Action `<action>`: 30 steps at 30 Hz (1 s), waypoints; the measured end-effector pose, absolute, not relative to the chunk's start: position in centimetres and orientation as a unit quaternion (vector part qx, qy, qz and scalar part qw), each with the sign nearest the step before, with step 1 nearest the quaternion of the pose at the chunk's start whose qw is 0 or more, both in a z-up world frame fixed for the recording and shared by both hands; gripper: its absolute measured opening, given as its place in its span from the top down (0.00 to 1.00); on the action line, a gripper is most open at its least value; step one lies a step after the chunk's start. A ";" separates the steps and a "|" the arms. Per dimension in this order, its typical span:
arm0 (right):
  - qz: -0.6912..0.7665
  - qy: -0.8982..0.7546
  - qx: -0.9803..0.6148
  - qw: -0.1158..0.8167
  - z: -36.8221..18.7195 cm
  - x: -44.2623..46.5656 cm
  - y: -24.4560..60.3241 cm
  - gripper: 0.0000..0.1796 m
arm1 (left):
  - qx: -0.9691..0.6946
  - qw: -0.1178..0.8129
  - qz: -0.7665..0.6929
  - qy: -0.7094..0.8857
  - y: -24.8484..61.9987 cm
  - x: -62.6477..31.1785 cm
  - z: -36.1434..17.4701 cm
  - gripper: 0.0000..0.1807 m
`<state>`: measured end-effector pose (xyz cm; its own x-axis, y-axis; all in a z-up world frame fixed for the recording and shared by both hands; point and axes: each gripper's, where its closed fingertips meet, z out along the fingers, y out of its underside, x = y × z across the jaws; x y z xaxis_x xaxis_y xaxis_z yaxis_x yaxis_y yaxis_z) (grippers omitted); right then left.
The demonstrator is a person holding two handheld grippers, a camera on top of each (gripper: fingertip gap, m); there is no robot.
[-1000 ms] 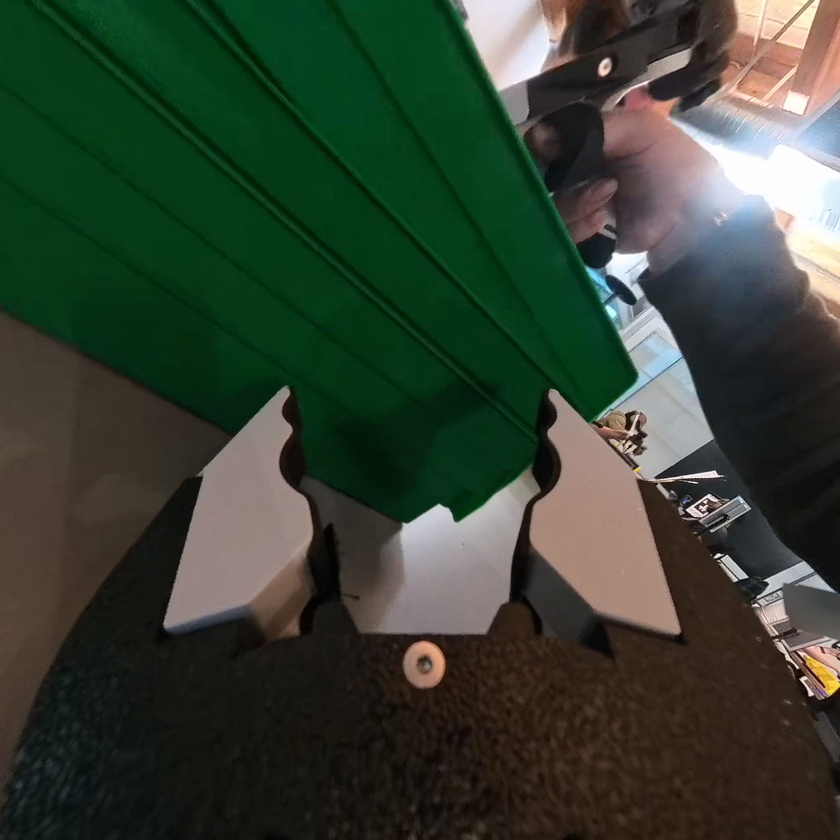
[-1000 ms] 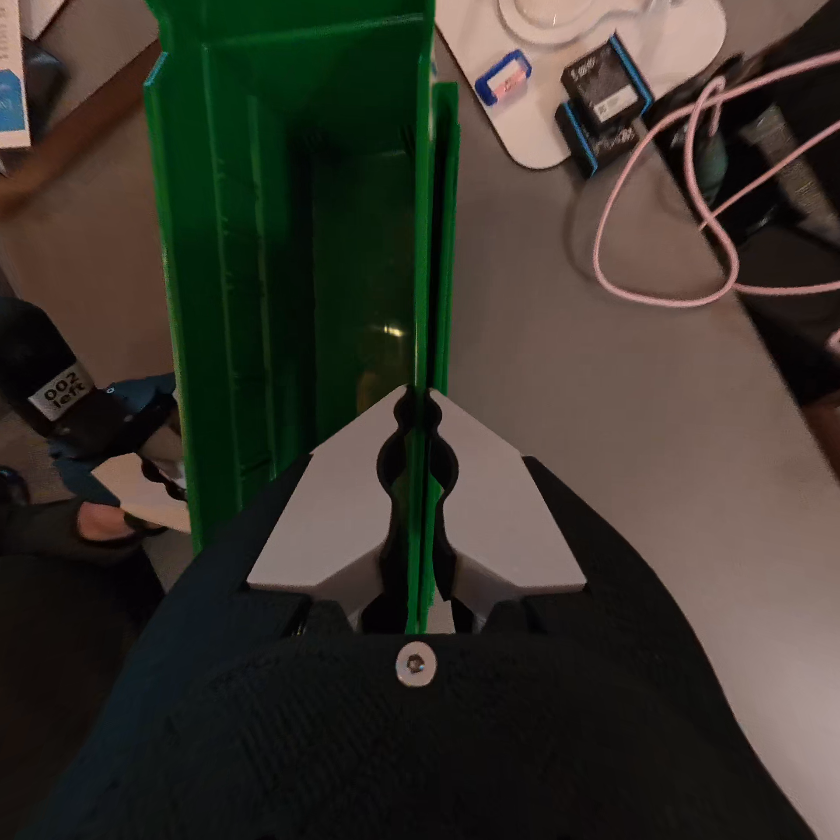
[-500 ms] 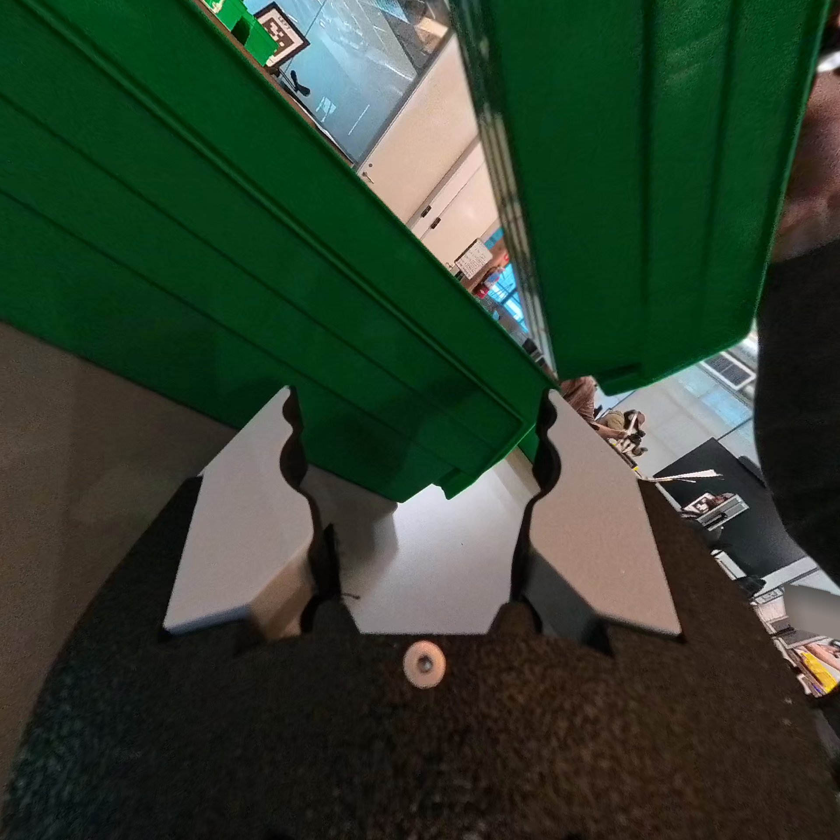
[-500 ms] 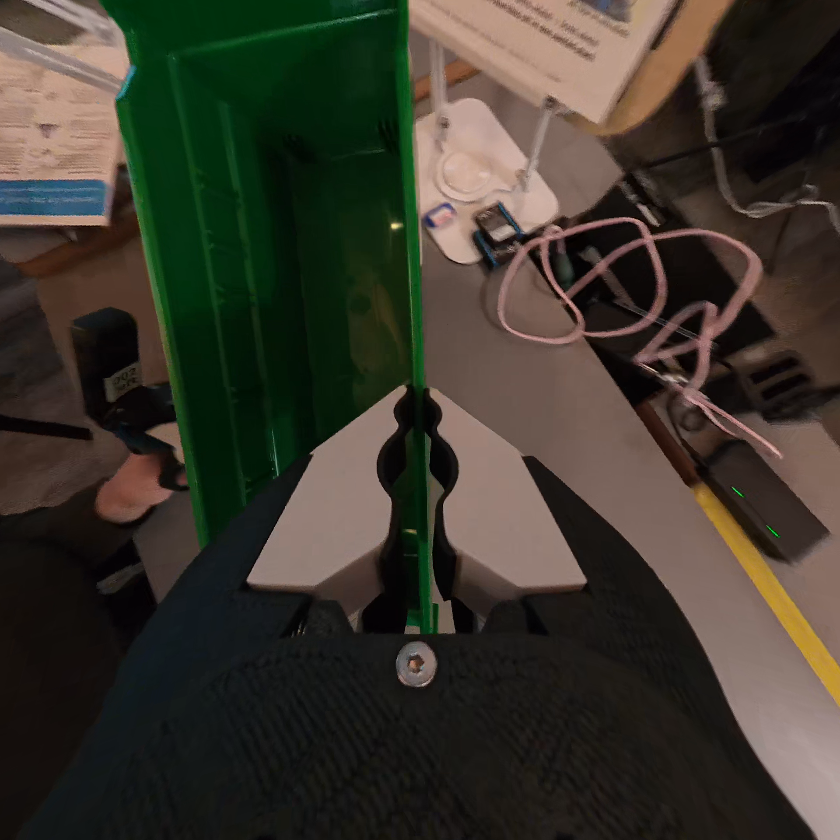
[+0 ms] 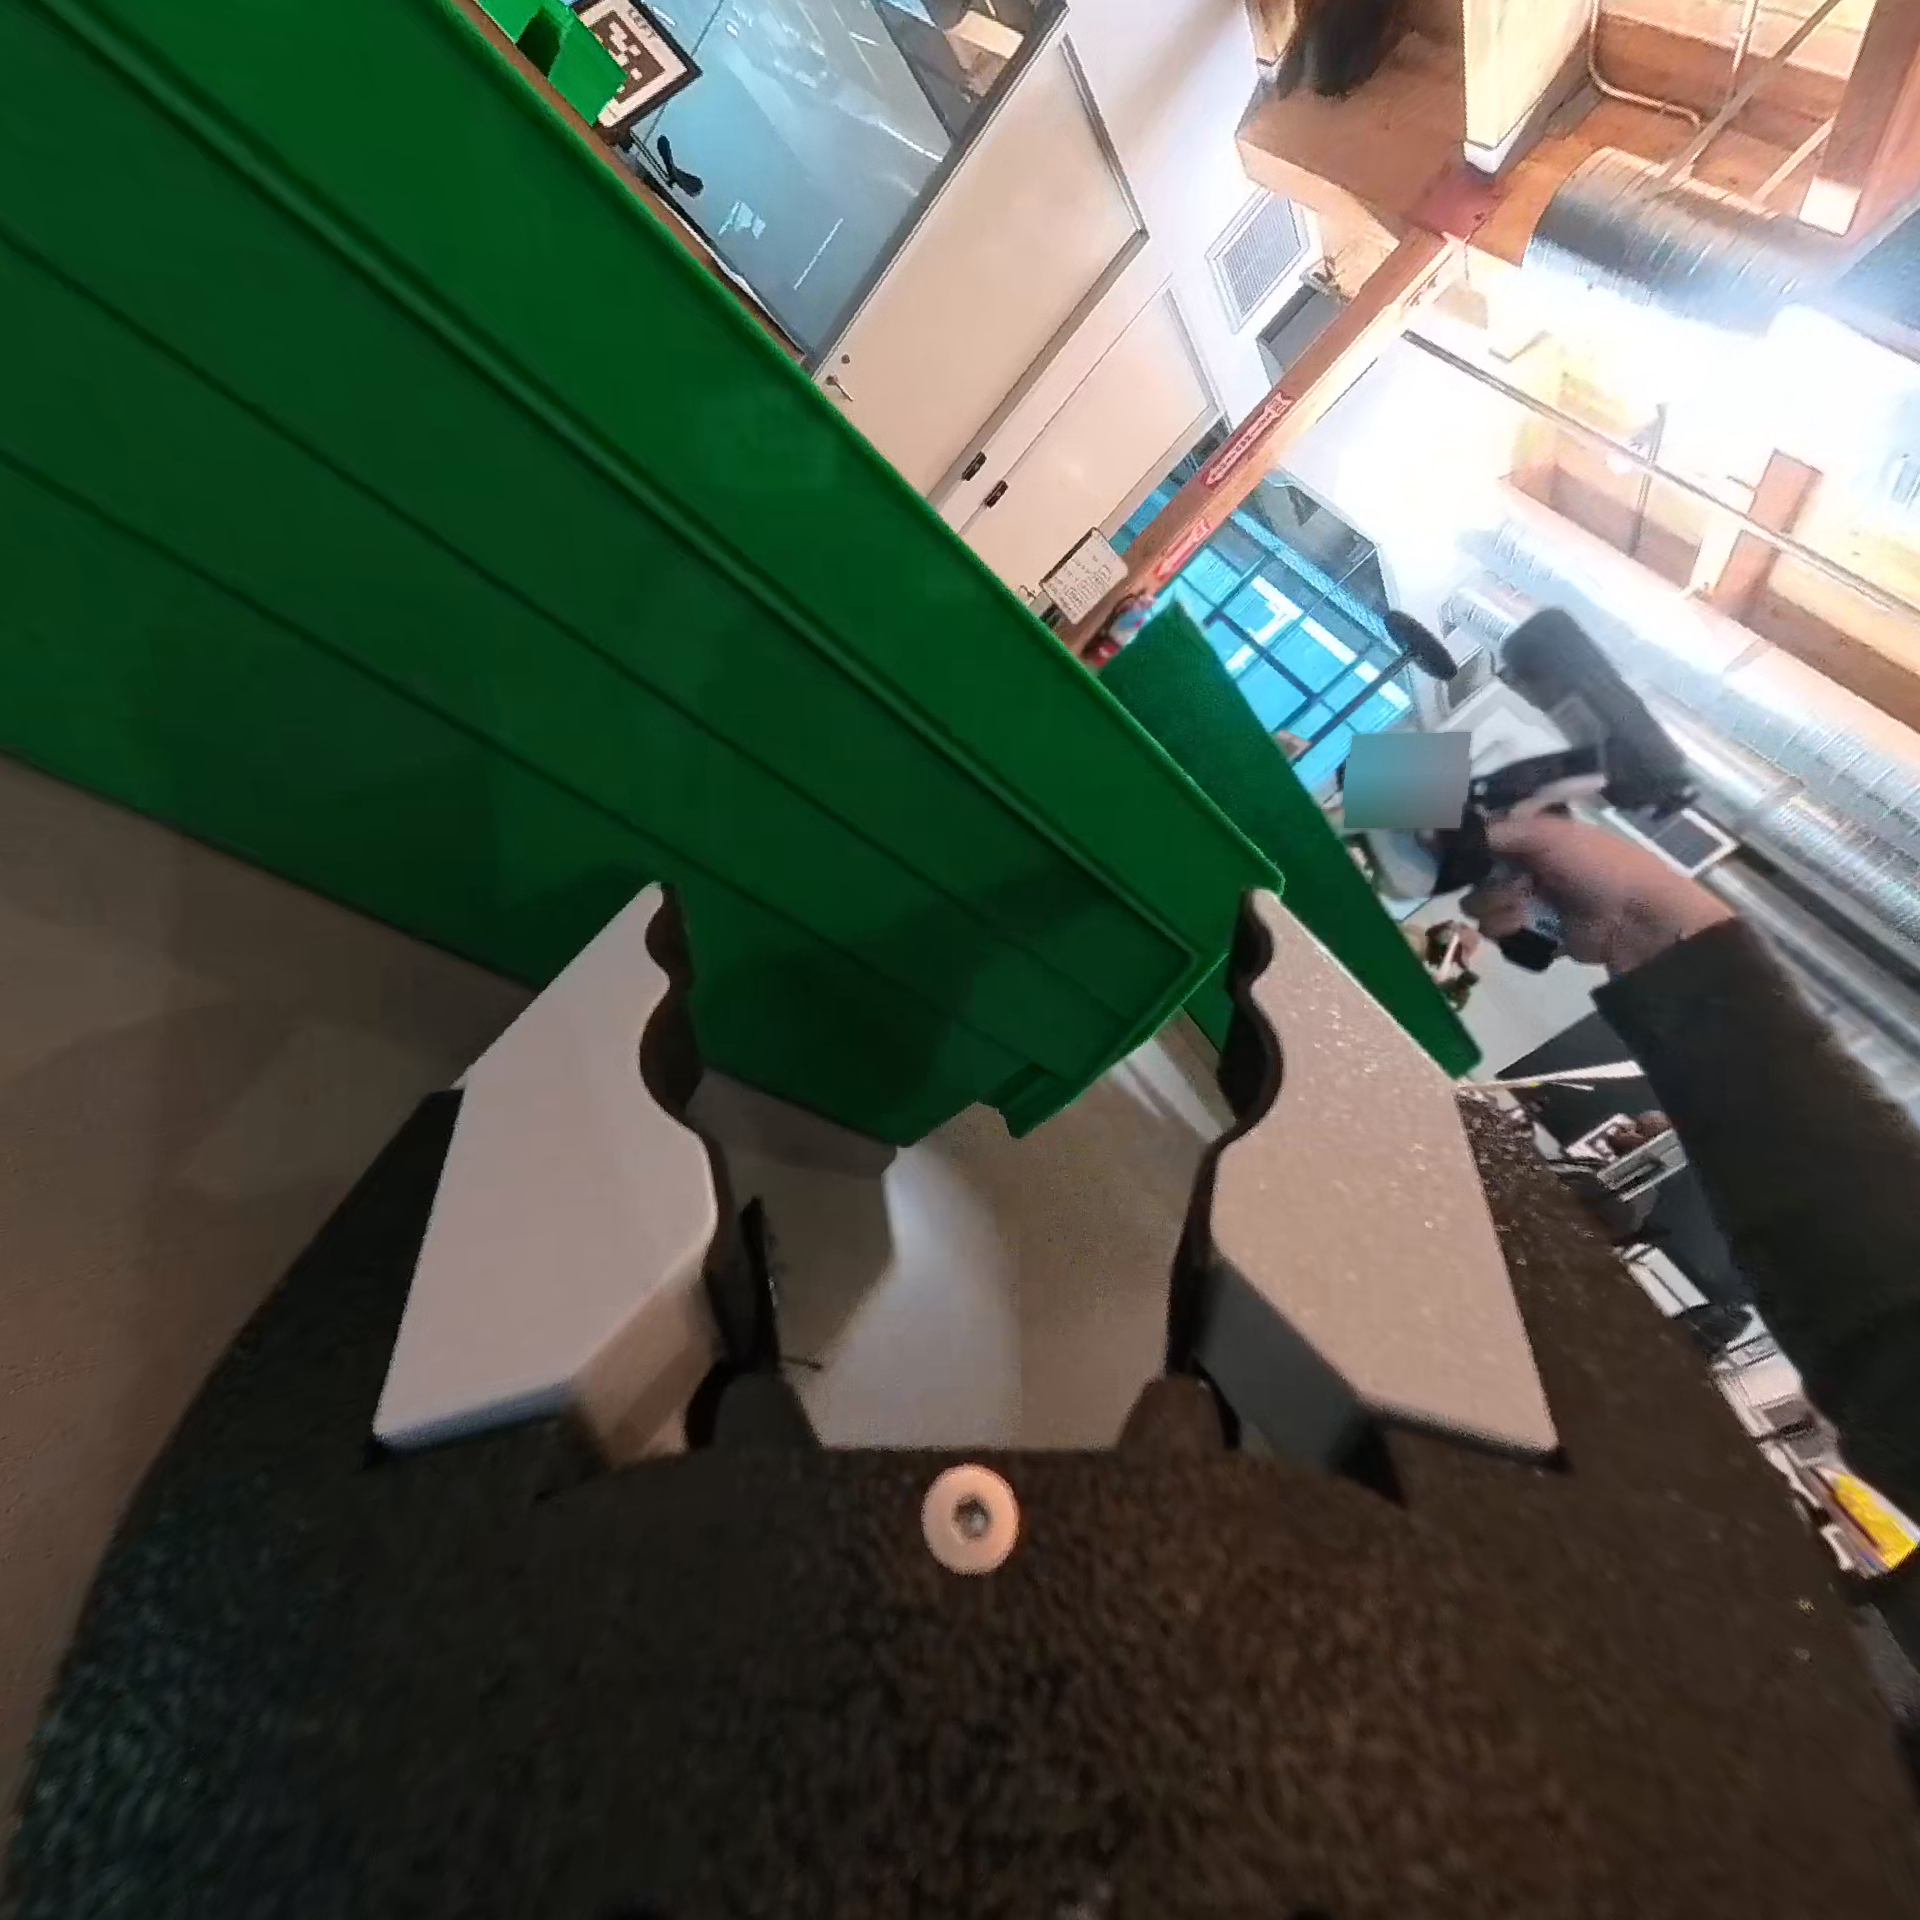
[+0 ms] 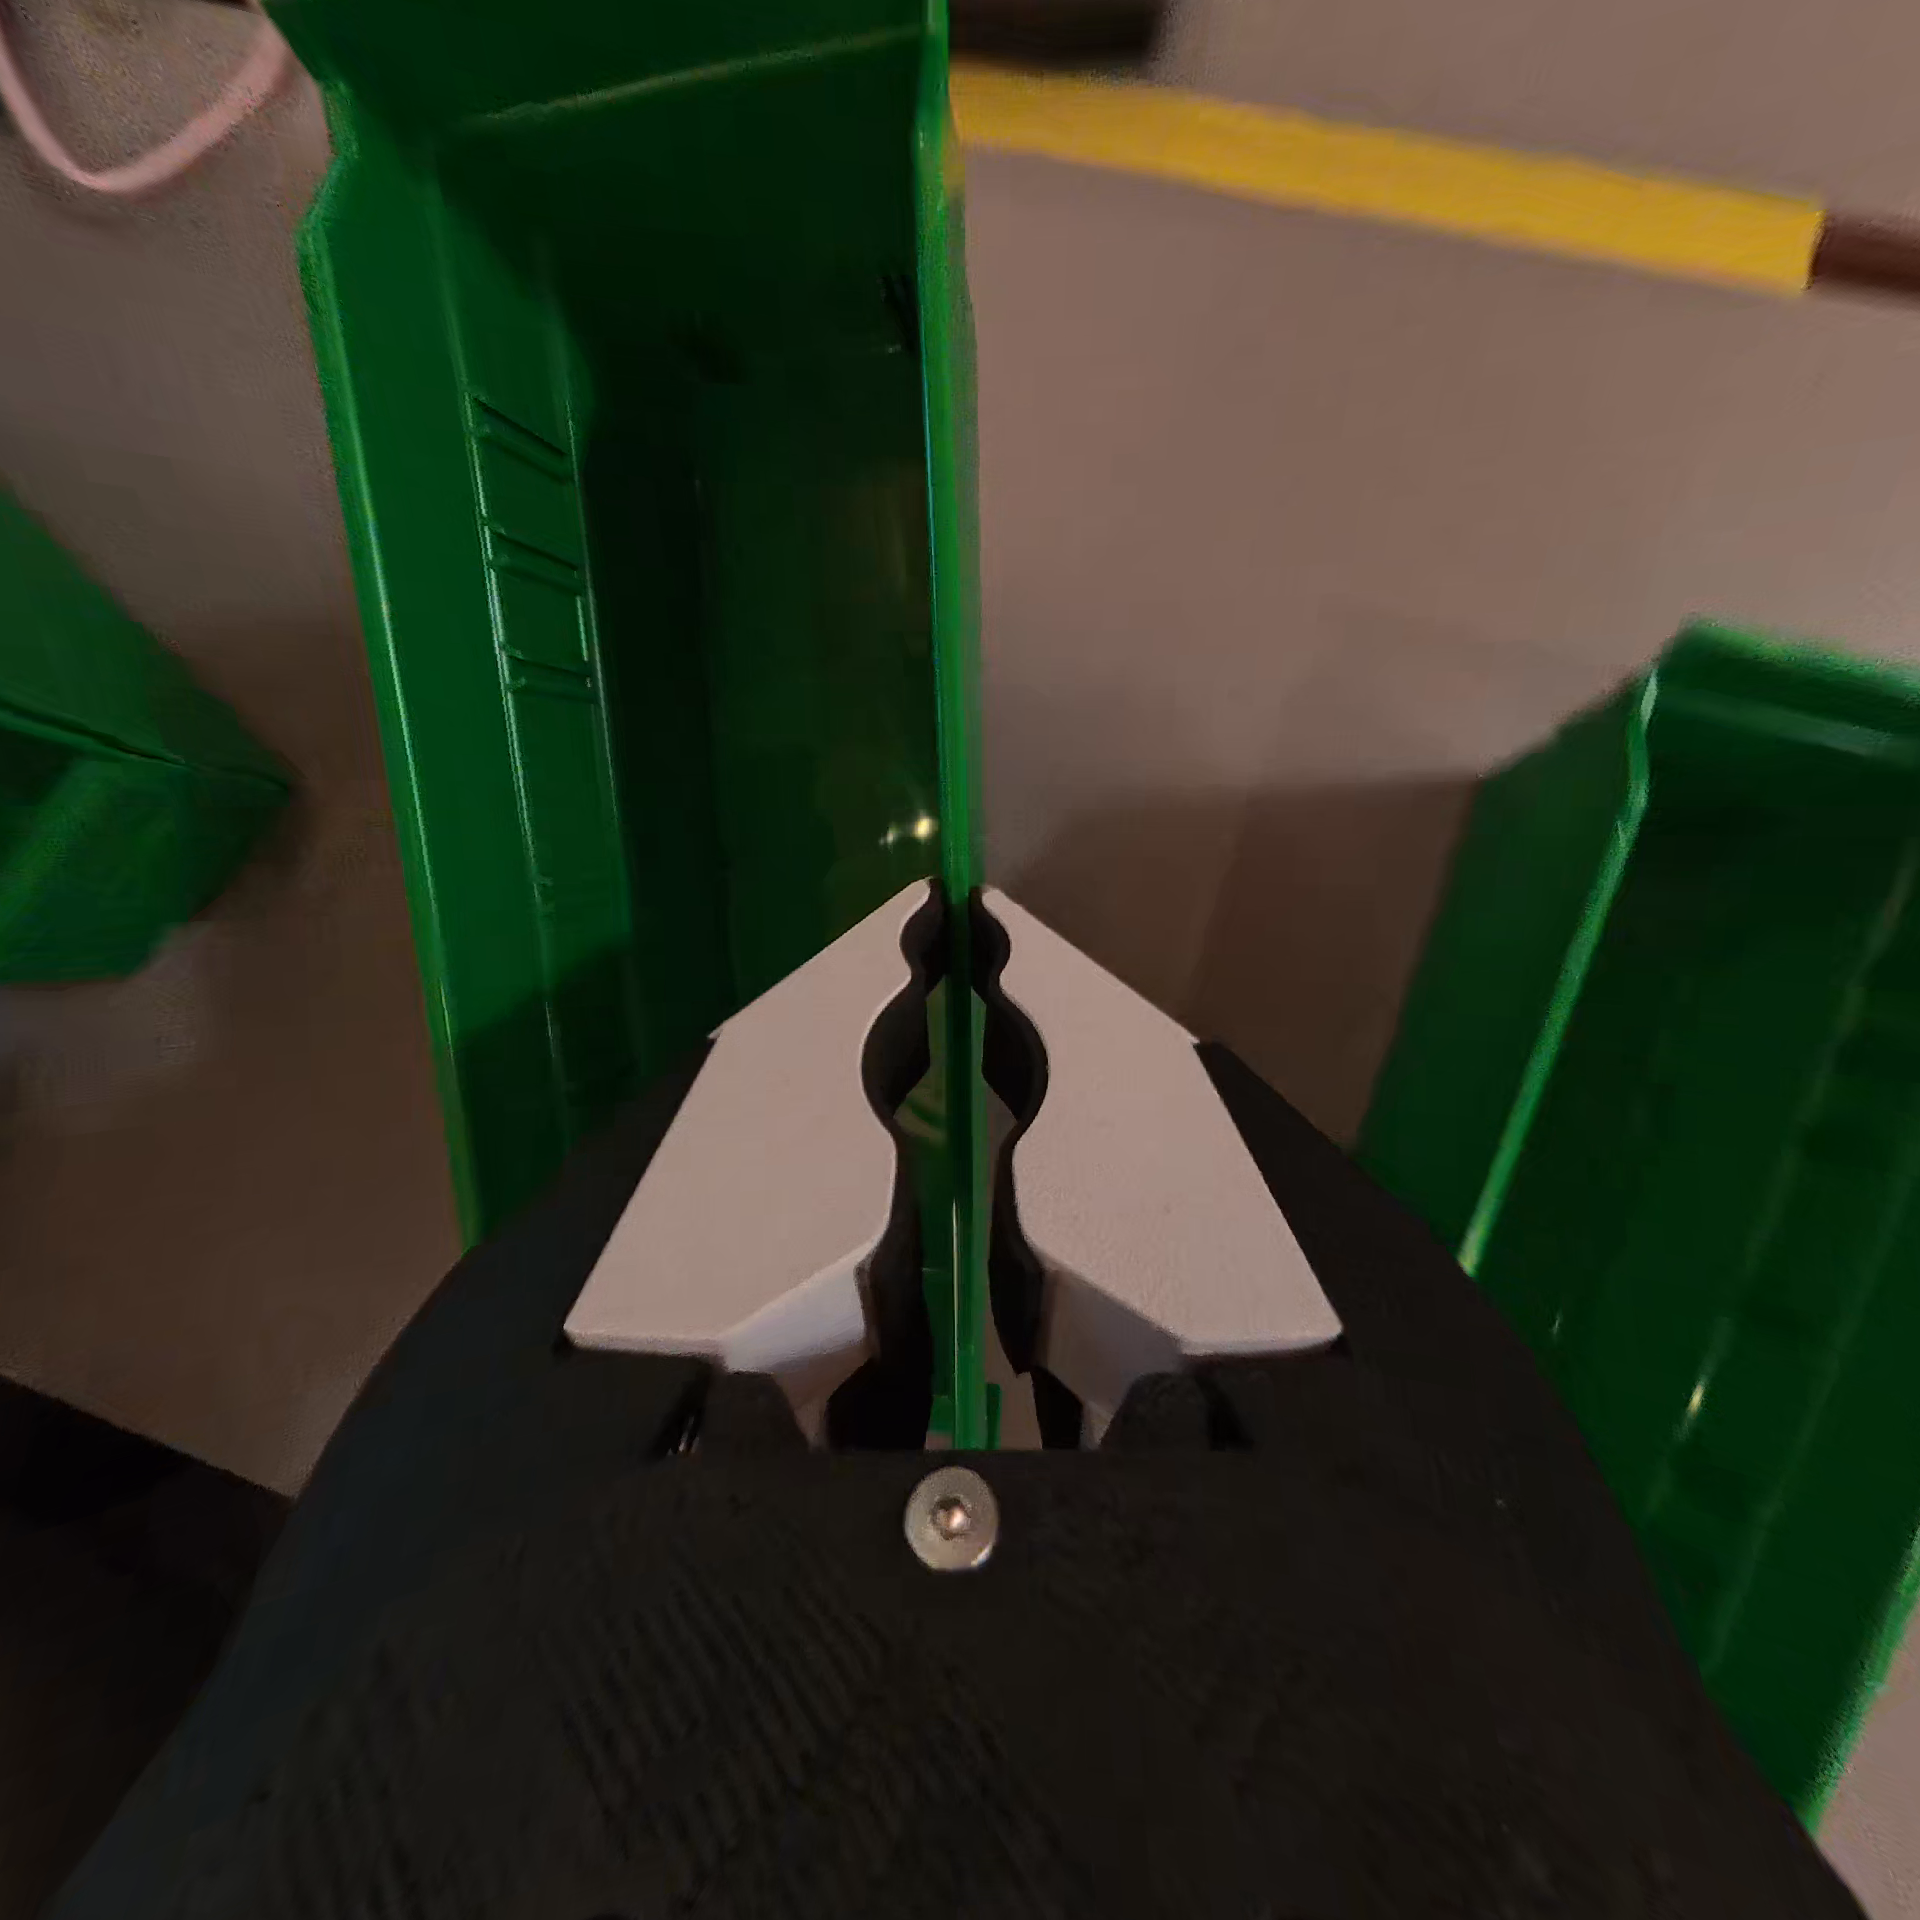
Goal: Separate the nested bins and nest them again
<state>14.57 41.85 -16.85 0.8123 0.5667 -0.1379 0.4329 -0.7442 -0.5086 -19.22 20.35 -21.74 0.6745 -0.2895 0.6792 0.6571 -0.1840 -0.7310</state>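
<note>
In the left wrist view a stack of nested green bins (image 5: pixel 540 582) rests on the grey table (image 5: pixel 187 1039). My left gripper (image 5: pixel 956 966) is open, with a finger on each side of the stack's near lower corner. In the right wrist view my right gripper (image 6: pixel 954 894) is shut on the thin side wall of a single green bin (image 6: pixel 665 540) and holds it above the table, open side facing the camera. The right gripper (image 5: pixel 1558 769), held by a hand, also shows far right in the left wrist view, beside a further green bin face (image 5: pixel 1299 831).
In the right wrist view another green bin (image 6: pixel 1683 1143) stands on the table at the right, and part of one (image 6: pixel 104 831) at the left. A yellow strip (image 6: pixel 1382 197) runs along the far table edge. A pink cable (image 6: pixel 125 156) lies at top left.
The right gripper has lifted the single bin out of the stack and carried it off to the right. The bin no longer hangs over the left gripper. The left gripper has stayed put.
</note>
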 end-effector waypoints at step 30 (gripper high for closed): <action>0.277 -0.534 -0.679 0.422 -13.0 -9.7 32.1 0.73 | -0.672 0.635 -0.358 -0.130 20.4 -19.4 -21.5 0.44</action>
<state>-9.67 32.13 -13.01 0.2772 0.9580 0.0741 0.4905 -0.0747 -0.8682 -19.35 20.36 -21.51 0.7090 -0.2797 0.6473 0.6302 -0.1605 -0.7596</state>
